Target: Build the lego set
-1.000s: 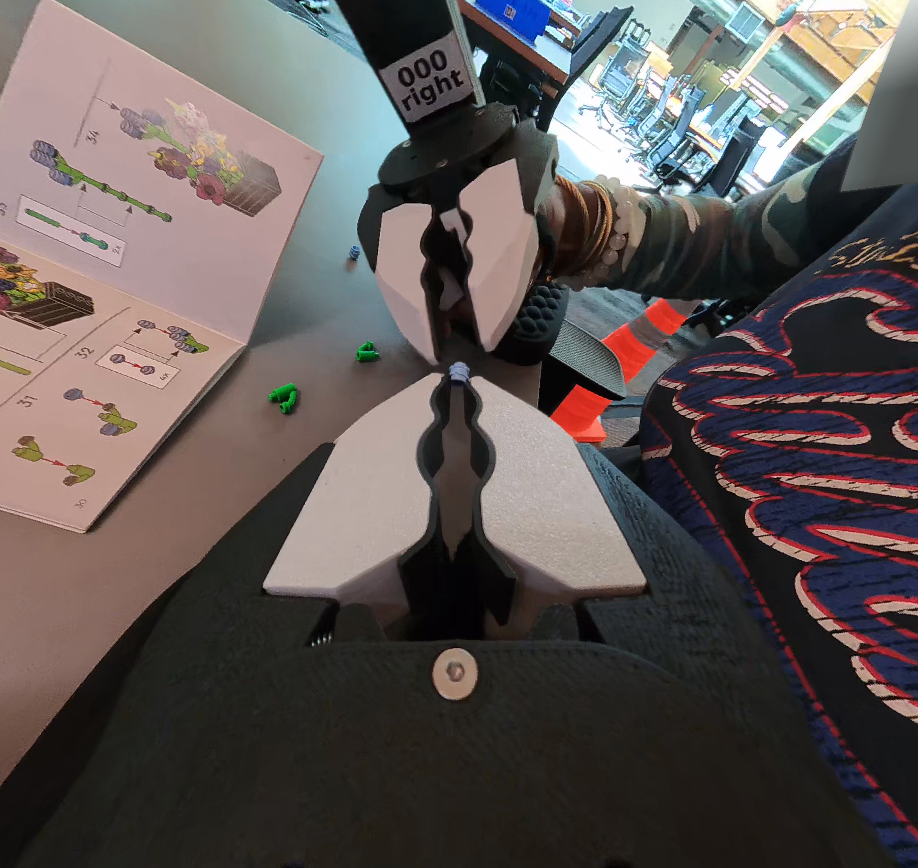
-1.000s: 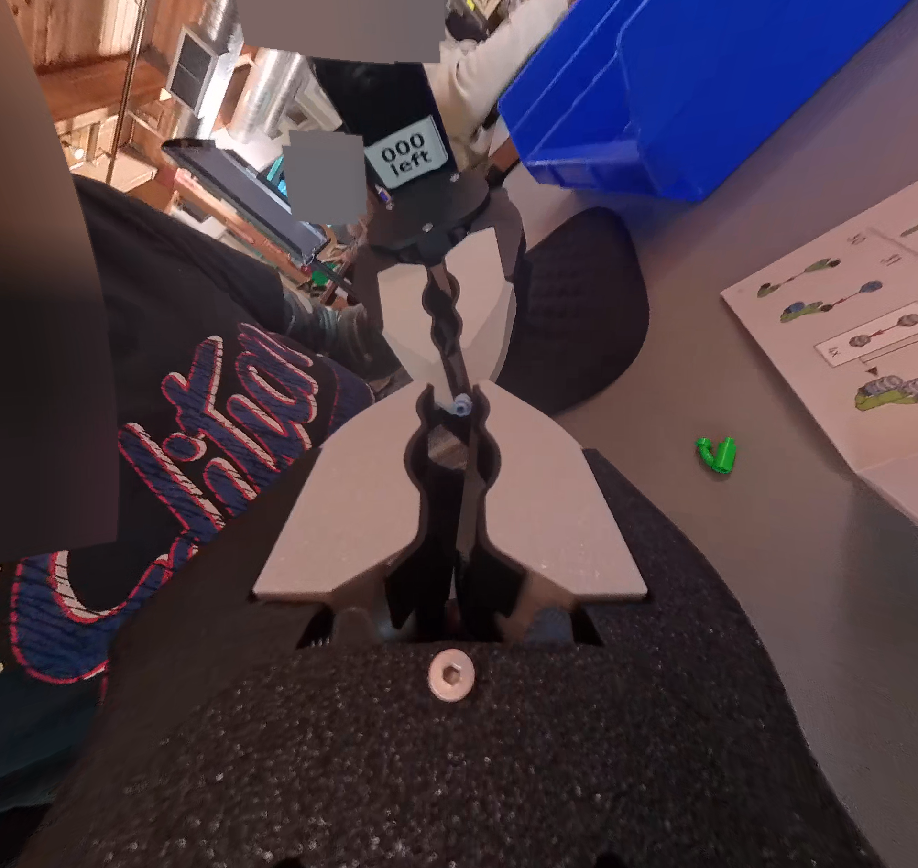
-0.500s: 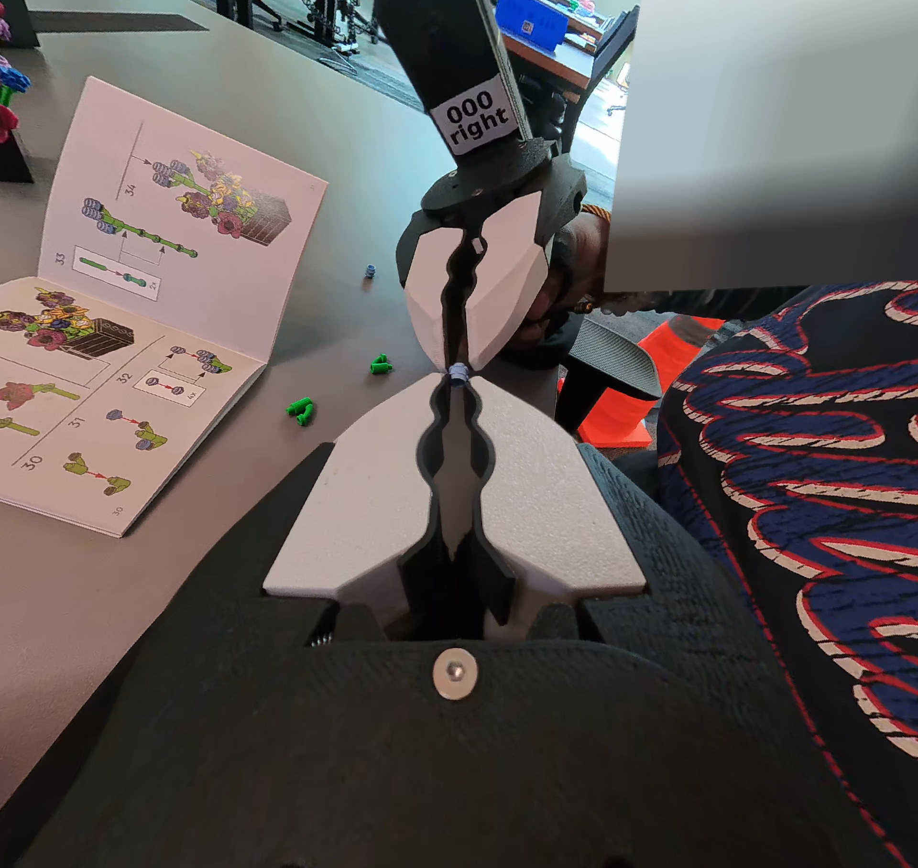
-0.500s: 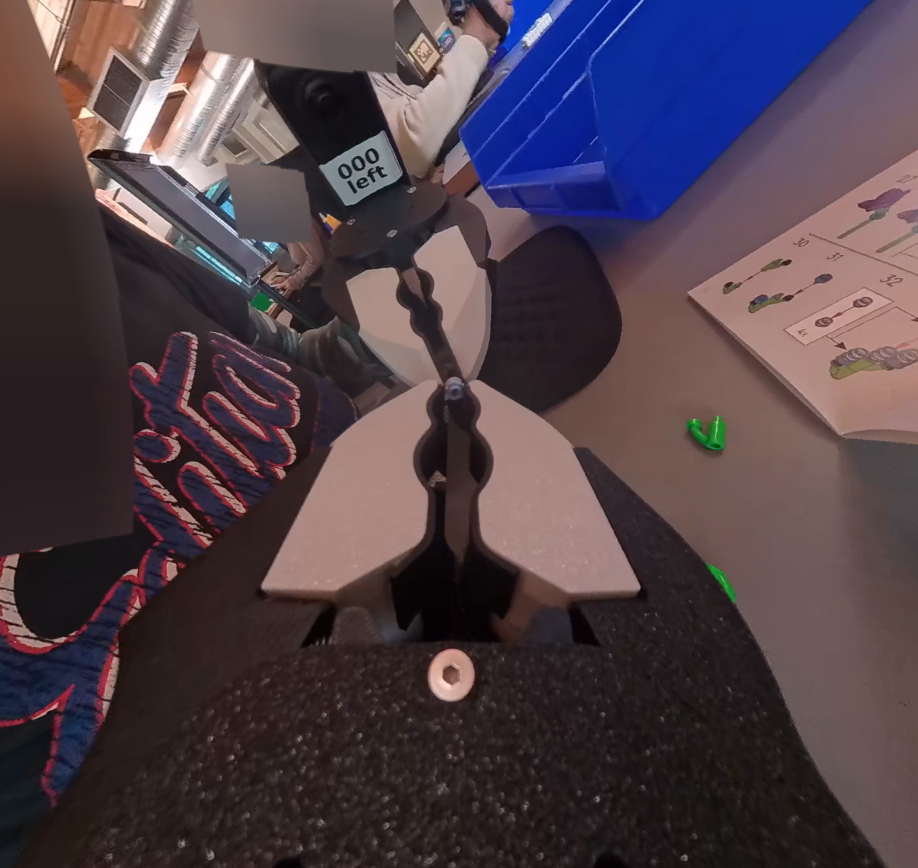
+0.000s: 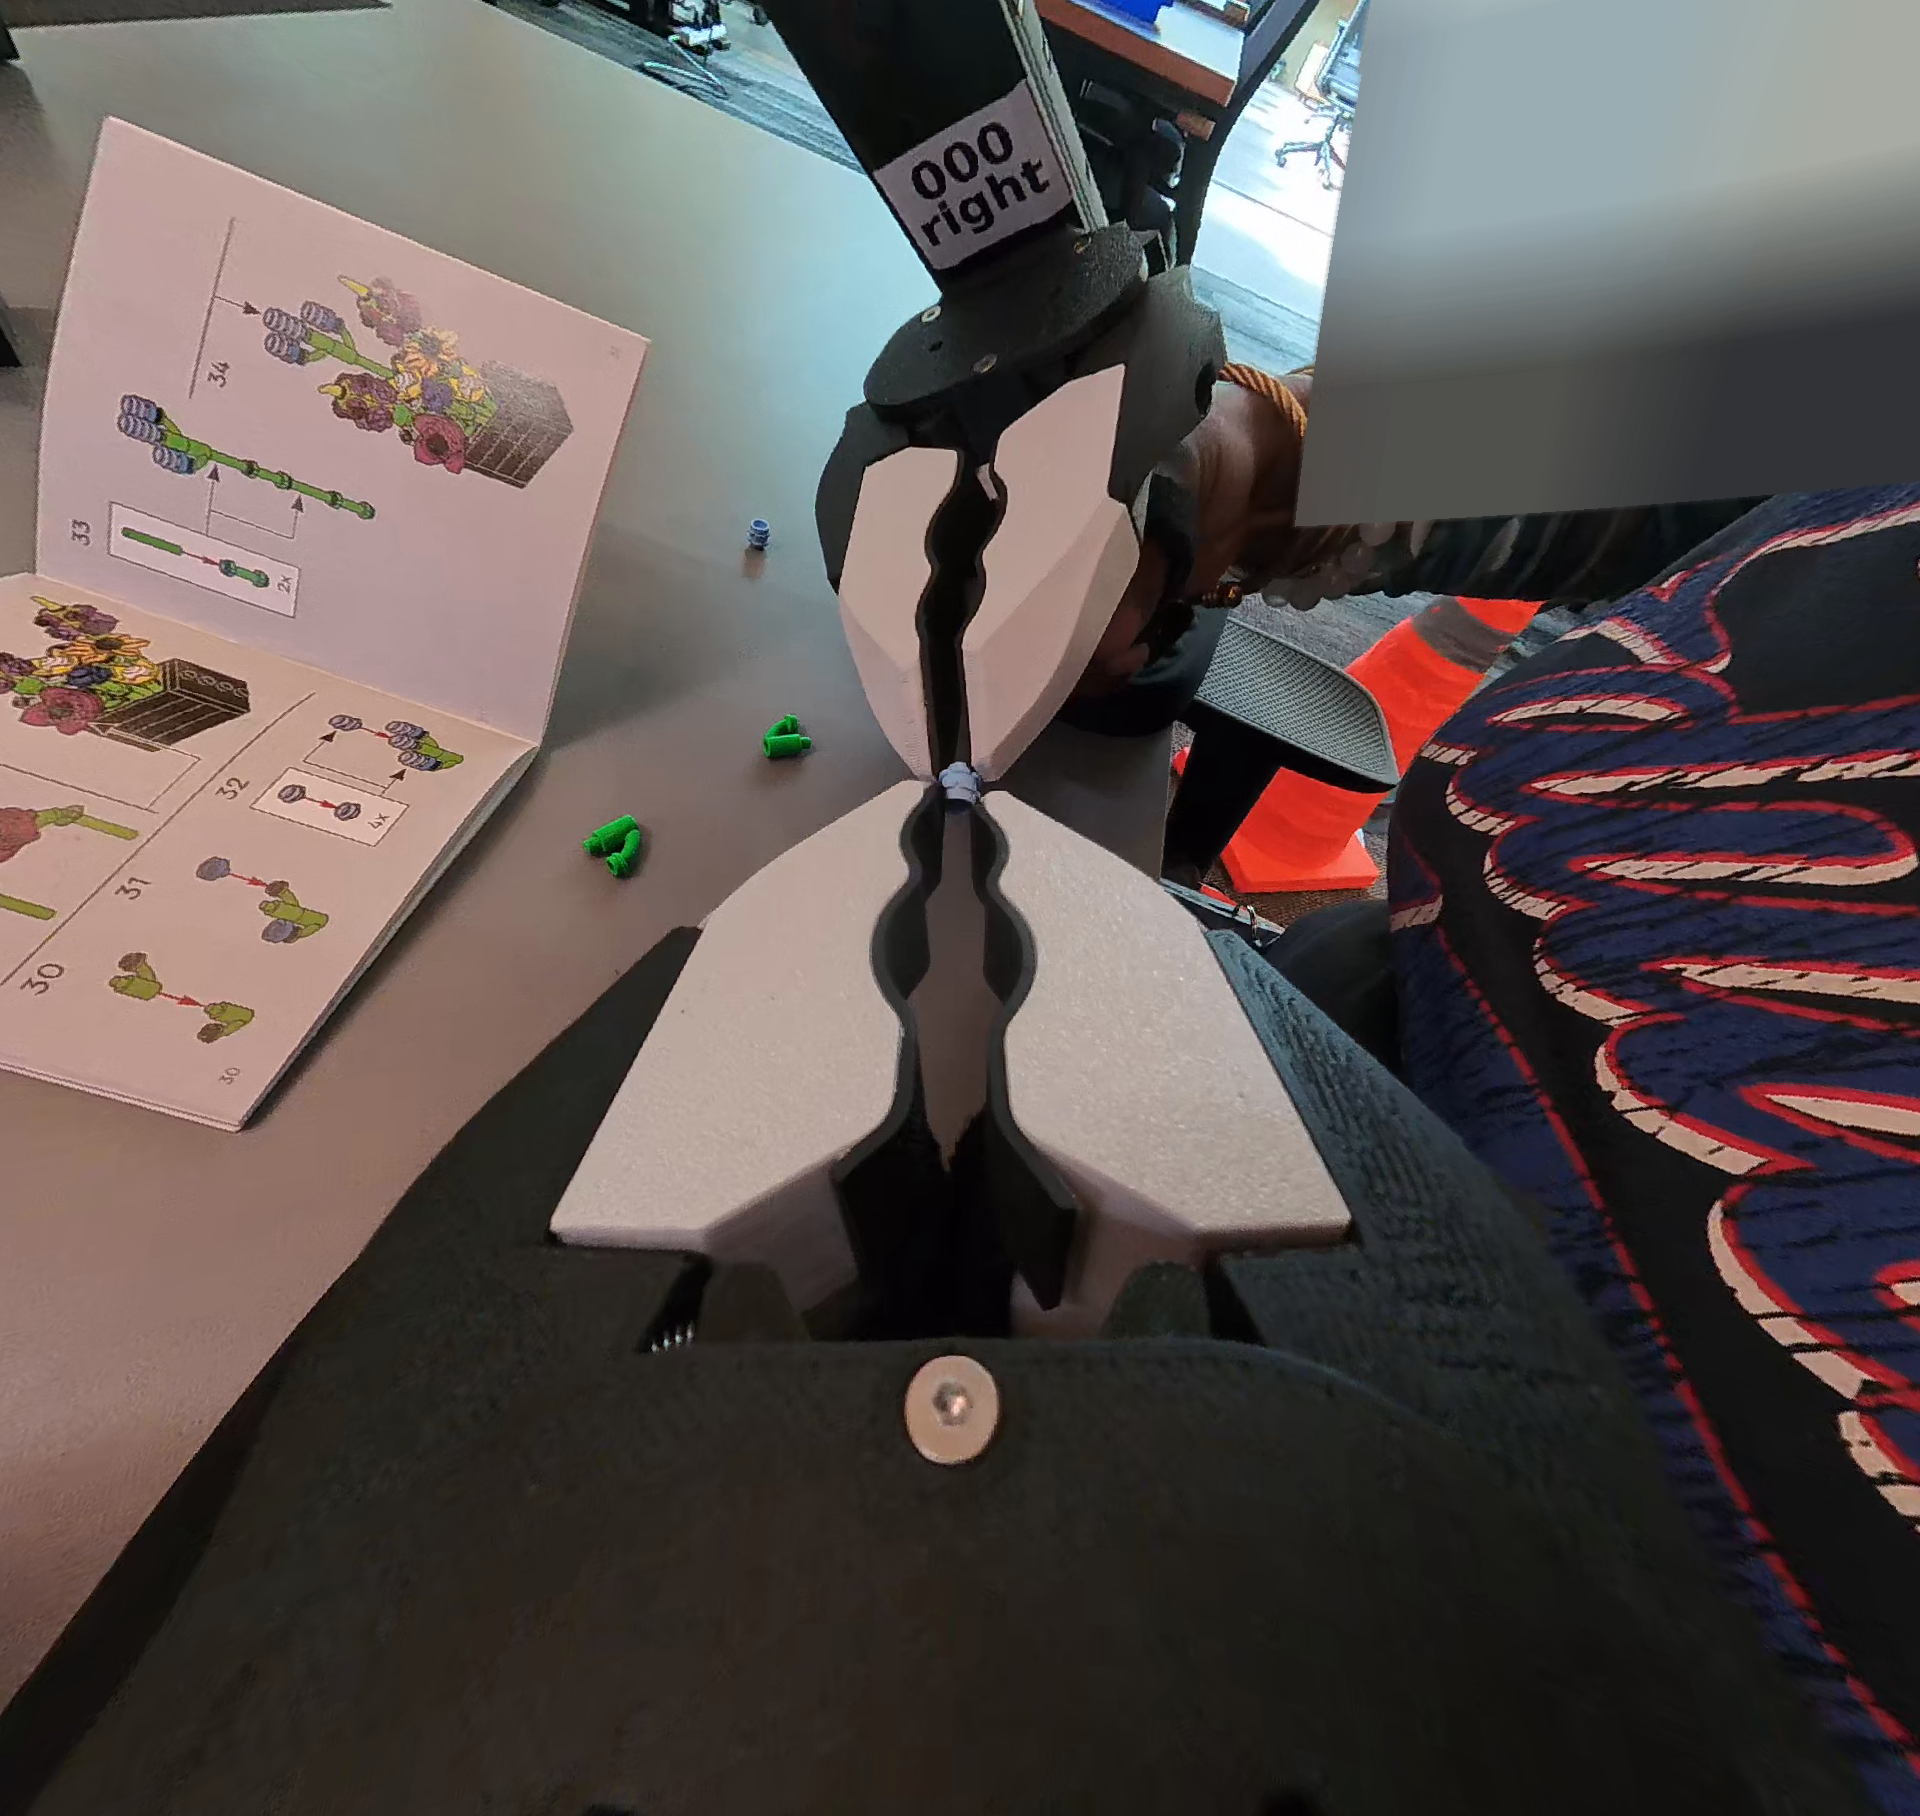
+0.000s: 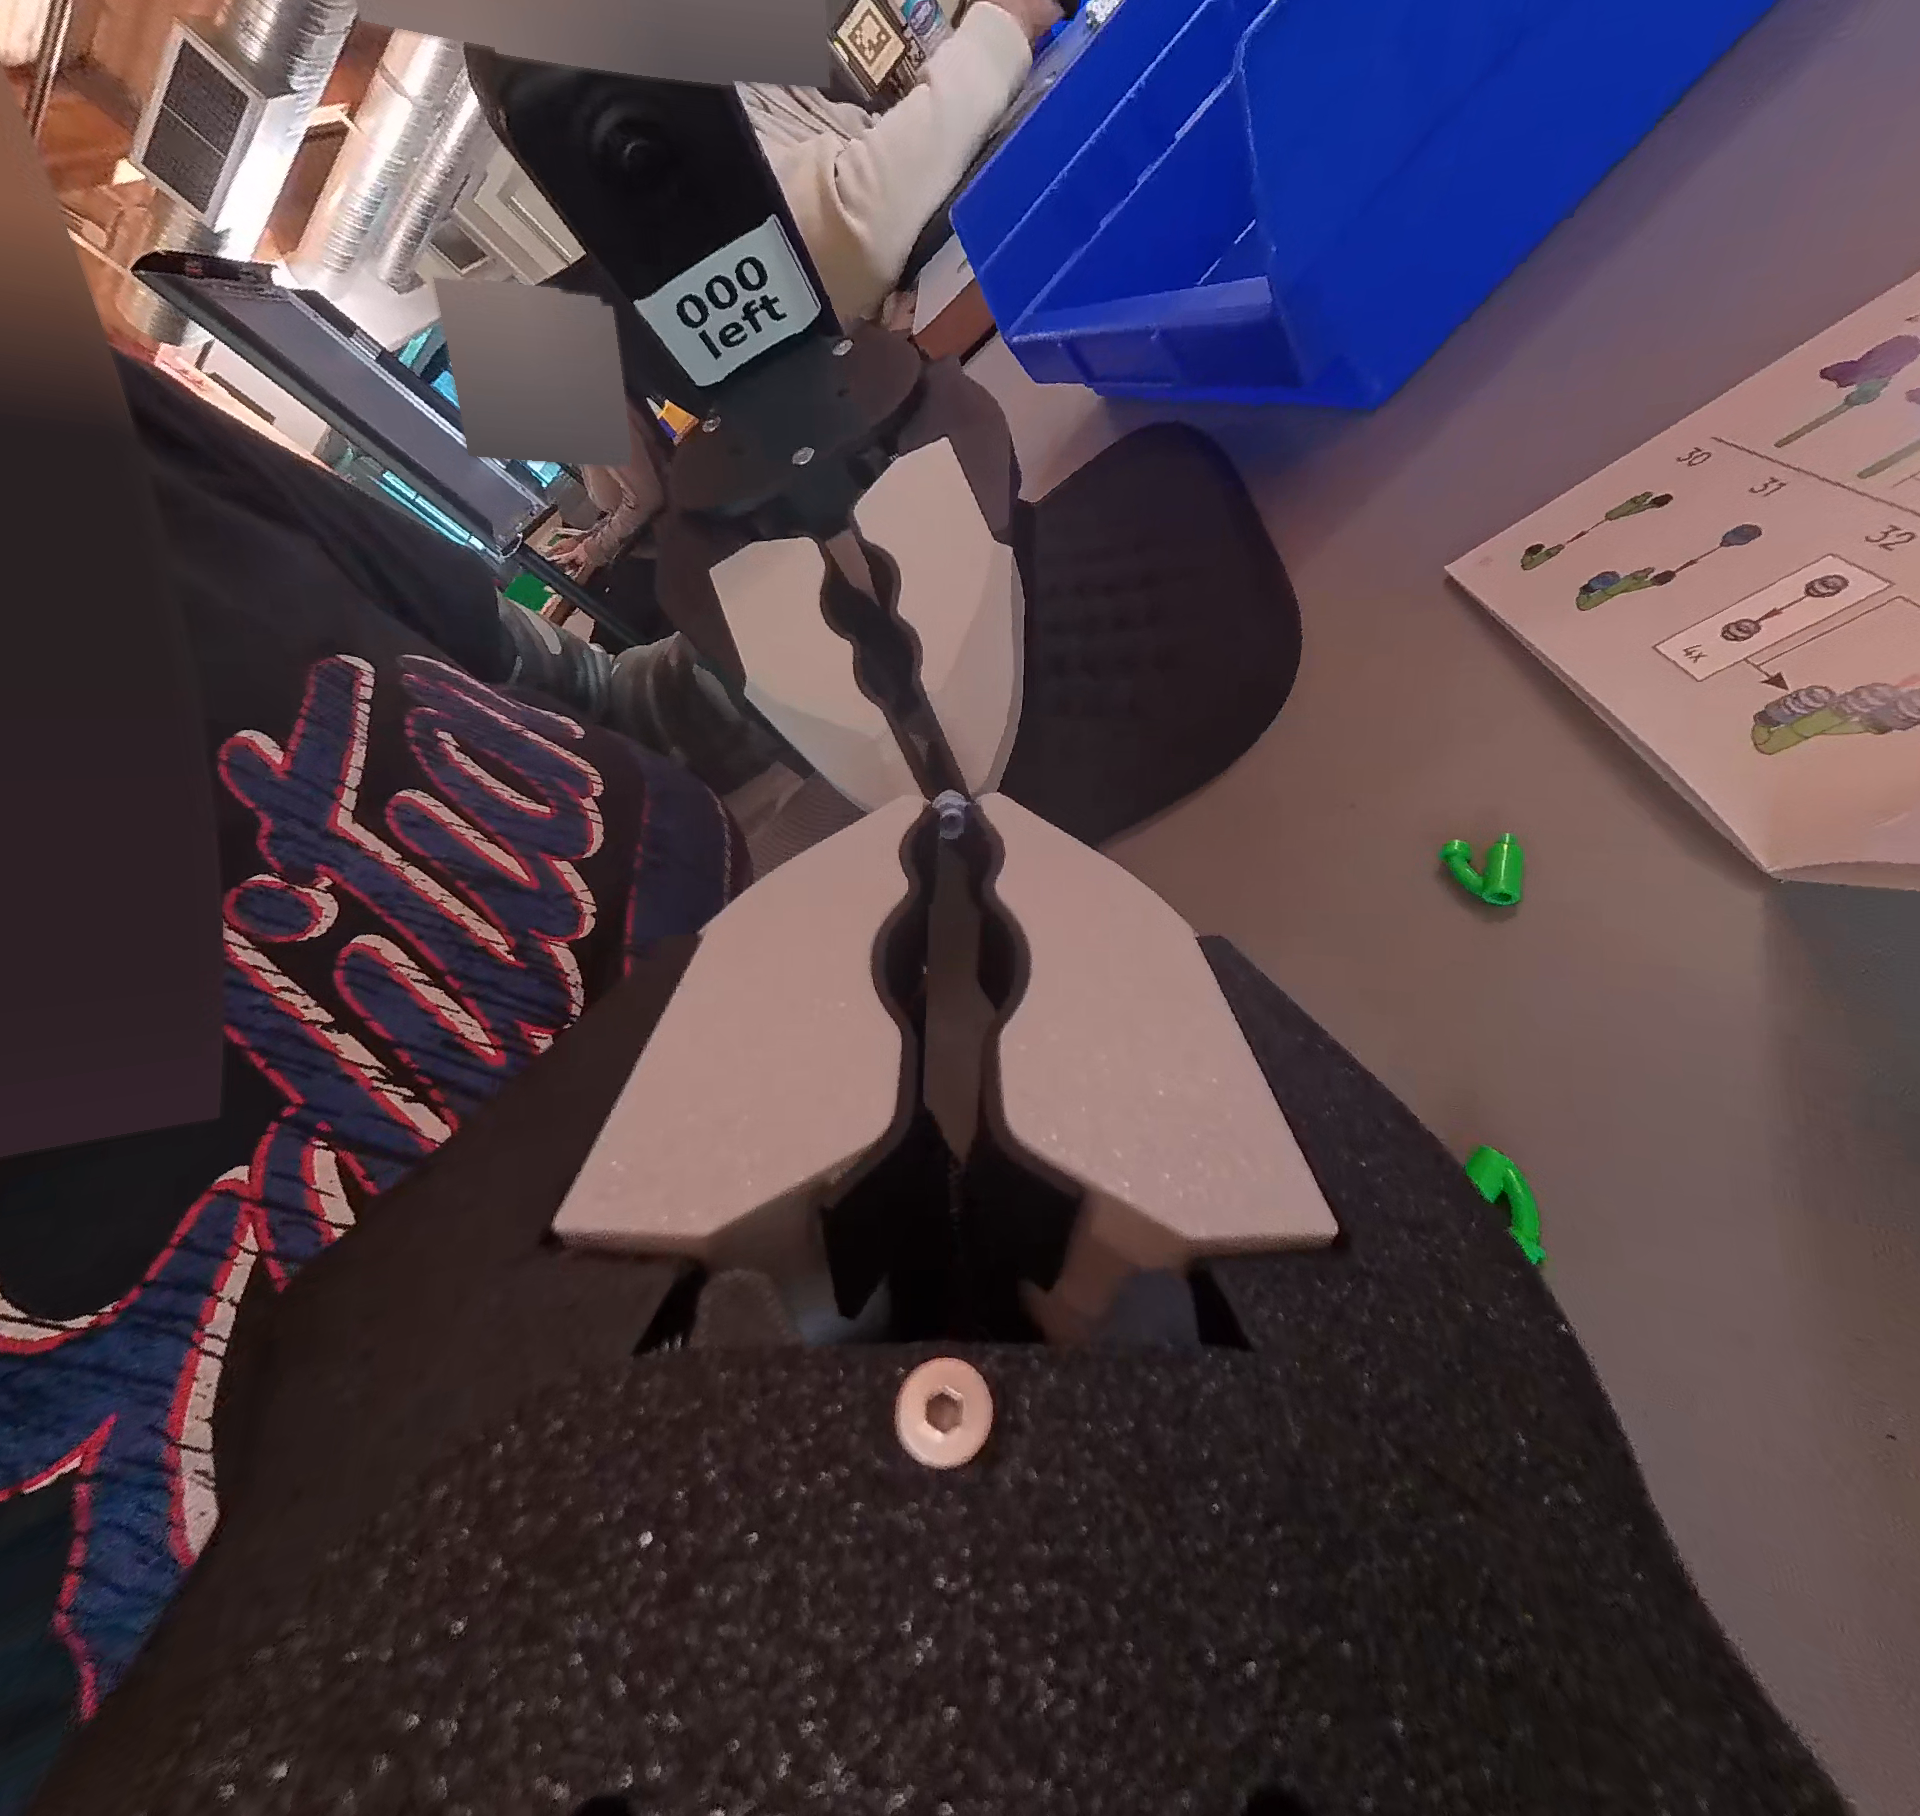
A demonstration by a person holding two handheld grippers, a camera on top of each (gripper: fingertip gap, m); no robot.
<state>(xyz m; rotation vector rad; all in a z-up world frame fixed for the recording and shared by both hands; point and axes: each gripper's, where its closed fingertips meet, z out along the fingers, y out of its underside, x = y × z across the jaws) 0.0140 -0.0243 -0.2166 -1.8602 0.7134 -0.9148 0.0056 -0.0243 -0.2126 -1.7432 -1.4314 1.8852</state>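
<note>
We see the left gripper and right gripper tip to tip above the grey table's edge, both closed narrow on one tiny blue stud between them. Its axis is too small to tell. On the table lie two green pieces, one loose blue stud farther off, and one open booklet at left. One blue bin sits far back; one orange cone stands on the office floor.
</note>
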